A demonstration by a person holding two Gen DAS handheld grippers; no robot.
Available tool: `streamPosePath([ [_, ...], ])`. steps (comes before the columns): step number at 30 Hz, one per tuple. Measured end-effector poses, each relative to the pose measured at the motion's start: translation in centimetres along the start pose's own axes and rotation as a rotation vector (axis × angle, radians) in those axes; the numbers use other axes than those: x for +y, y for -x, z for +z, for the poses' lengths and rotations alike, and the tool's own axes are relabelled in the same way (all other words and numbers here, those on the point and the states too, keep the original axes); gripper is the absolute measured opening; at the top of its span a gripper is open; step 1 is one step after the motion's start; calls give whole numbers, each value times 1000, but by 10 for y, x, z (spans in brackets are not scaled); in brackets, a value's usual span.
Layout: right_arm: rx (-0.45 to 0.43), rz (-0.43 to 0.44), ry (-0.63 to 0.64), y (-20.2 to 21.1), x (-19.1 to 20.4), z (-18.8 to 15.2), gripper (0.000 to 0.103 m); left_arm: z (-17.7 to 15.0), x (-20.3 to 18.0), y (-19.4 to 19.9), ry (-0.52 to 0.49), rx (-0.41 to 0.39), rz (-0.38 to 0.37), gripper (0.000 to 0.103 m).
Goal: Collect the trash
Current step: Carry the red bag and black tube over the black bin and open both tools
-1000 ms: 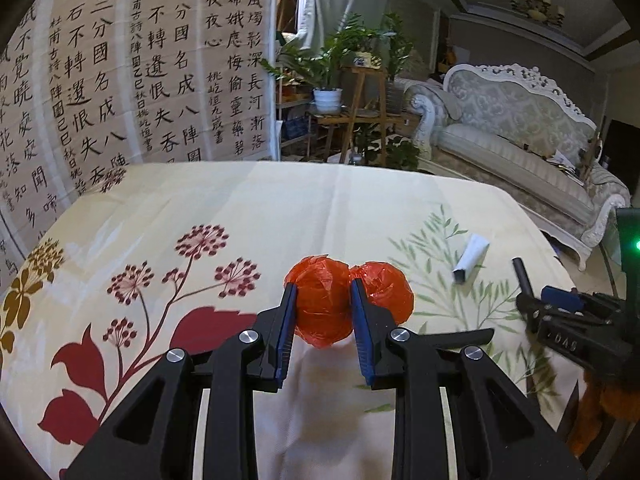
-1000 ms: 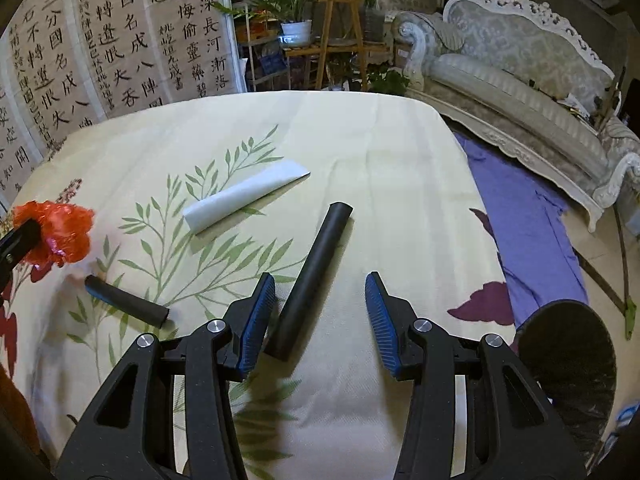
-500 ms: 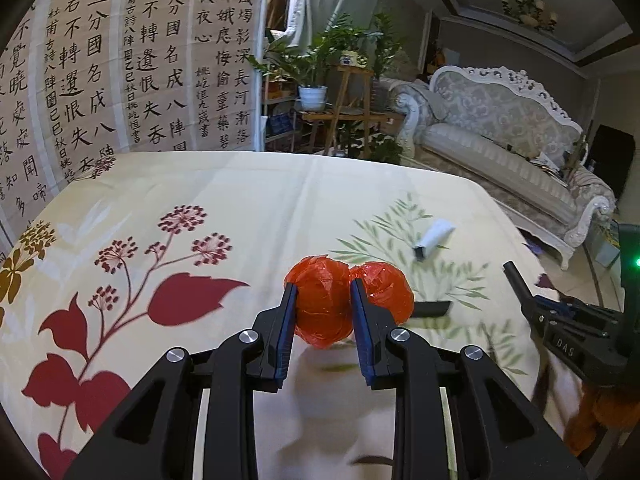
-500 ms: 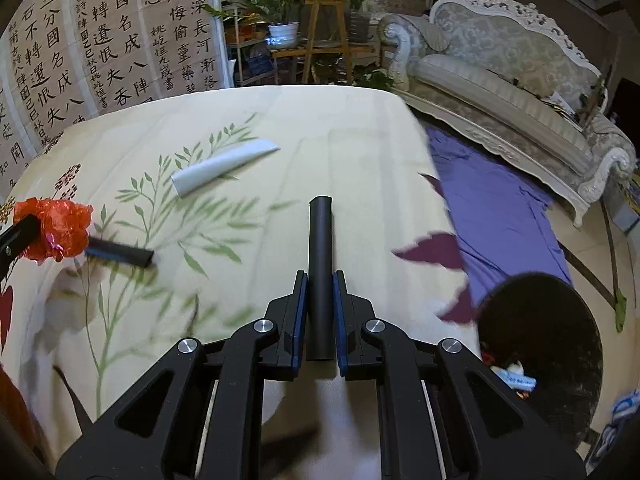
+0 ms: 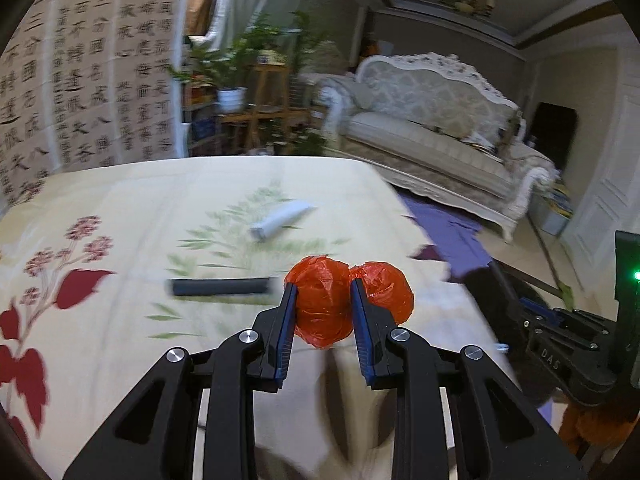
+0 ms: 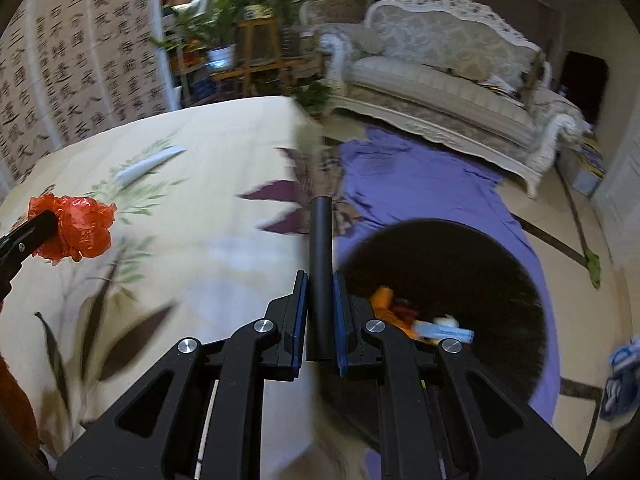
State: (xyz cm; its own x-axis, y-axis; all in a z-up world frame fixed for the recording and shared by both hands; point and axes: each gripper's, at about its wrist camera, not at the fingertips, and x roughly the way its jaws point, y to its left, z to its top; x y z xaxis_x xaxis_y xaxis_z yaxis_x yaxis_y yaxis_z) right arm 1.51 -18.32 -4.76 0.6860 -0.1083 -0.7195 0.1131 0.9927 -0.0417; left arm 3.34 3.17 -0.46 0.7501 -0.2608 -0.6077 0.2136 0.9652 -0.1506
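My left gripper (image 5: 323,296) is shut on a crumpled red plastic bag (image 5: 320,308) and holds it above the table's right part; the bag also shows in the right wrist view (image 6: 76,228). My right gripper (image 6: 320,280) is shut on a black tube (image 6: 321,248), held over the table's edge beside the black trash bin (image 6: 500,264) on the floor. The bin holds orange, red and blue scraps (image 6: 416,316). A second black tube (image 5: 220,286) and a white paper roll (image 5: 280,220) lie on the floral tablecloth (image 5: 120,200).
A purple cloth (image 6: 420,176) lies on the floor between the table and a white sofa (image 6: 440,76). Potted plants on a wooden stand (image 5: 256,92) and a calligraphy screen (image 5: 80,80) stand behind the table. The right gripper's body (image 5: 568,344) is at the left view's right edge.
Both grippers have swung right, toward the table's edge and the bin. The right gripper closed on the black tube and lifted it off the table. The left still holds the red bag.
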Motion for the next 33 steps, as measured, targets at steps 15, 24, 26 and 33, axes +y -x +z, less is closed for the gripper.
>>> streamPosePath([
  [15, -14, -143, -181, -3, -114, -25, 12, -5, -140, -48, -180, 54, -136, 28],
  [24, -3, -146, -221, -19, -145, -28, 12, -13, -183, -74, -258, 85, -146, 29],
  [26, 3, -138, -230, -24, -148, -28, 16, -14, -188, -80, -275, 119, -155, 30],
  [33, 3, -154, -255, -26, -152, -29, 33, -13, -176, -81, -224, 127, -122, 56],
])
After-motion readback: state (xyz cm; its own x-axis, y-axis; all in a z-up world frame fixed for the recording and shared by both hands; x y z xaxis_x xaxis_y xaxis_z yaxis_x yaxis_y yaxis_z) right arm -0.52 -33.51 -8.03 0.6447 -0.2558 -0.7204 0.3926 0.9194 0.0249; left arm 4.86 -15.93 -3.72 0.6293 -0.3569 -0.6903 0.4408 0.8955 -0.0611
